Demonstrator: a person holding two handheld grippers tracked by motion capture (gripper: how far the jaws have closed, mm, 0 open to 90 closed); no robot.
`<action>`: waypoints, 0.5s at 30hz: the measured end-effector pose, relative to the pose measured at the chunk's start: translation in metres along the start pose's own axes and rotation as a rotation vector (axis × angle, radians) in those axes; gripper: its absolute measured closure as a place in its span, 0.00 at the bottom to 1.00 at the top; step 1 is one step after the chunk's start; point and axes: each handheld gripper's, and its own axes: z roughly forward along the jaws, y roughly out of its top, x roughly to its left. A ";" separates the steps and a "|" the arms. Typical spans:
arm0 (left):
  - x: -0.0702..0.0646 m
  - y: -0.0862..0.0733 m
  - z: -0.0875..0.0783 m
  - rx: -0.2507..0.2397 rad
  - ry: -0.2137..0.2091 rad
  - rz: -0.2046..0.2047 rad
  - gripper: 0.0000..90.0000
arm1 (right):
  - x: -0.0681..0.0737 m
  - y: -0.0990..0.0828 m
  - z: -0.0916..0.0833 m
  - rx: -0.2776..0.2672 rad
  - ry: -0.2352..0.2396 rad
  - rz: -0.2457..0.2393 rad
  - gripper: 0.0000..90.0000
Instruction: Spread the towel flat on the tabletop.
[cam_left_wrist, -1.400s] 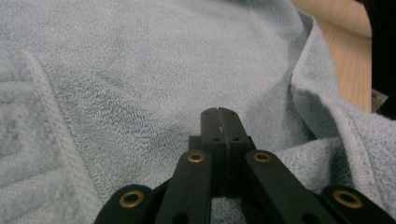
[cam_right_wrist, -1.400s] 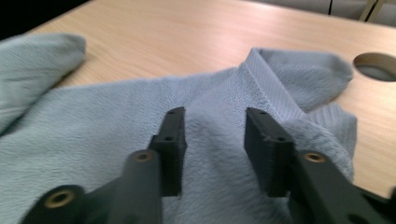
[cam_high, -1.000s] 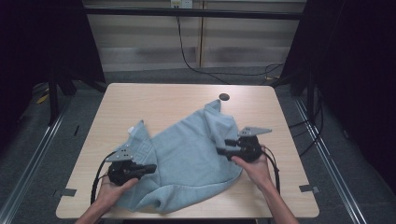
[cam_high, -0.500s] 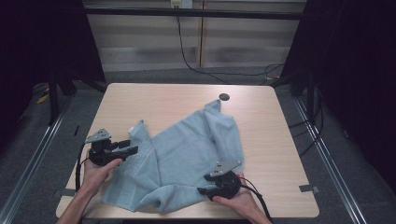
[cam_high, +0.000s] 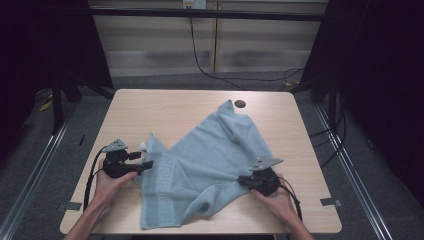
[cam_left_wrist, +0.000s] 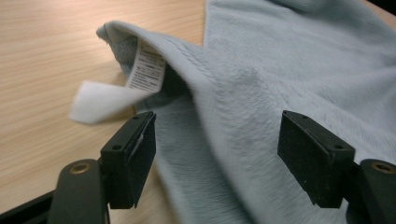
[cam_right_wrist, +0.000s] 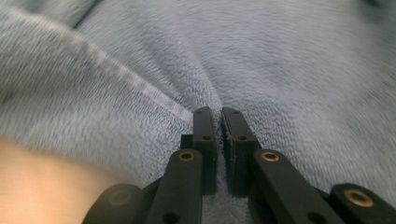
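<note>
The left gripper (cam_left_wrist: 217, 158) has its jaws spread wide, holding nothing, poised just over the near-left corner of the crumpled light blue terry towel (cam_high: 205, 165). Beside that corner a white sewn-in care label (cam_left_wrist: 145, 70) carries small print too fine to read, with a blank white tab (cam_left_wrist: 100, 102) lying on the pale wooden surface (cam_high: 170, 112). The right gripper (cam_right_wrist: 218, 121) has its jaws pressed together, pinching a fold at the towel's right edge. A small dark round disc (cam_high: 240, 104) sits on the surface just beyond the towel's far tip.

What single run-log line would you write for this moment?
left gripper: open at towel corner with label | right gripper: shut on towel edge | towel: rumpled on table
</note>
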 end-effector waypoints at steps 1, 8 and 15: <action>-0.002 0.001 0.002 0.000 -0.013 0.008 0.33 | -0.010 -0.001 -0.003 -0.007 -0.018 0.017 0.95; -0.015 0.003 0.011 0.010 -0.044 0.037 0.40 | -0.069 0.006 -0.001 -0.018 -0.138 0.099 0.95; -0.032 0.000 0.023 0.070 -0.108 0.090 0.50 | -0.081 0.020 0.000 -0.085 -0.150 0.156 0.79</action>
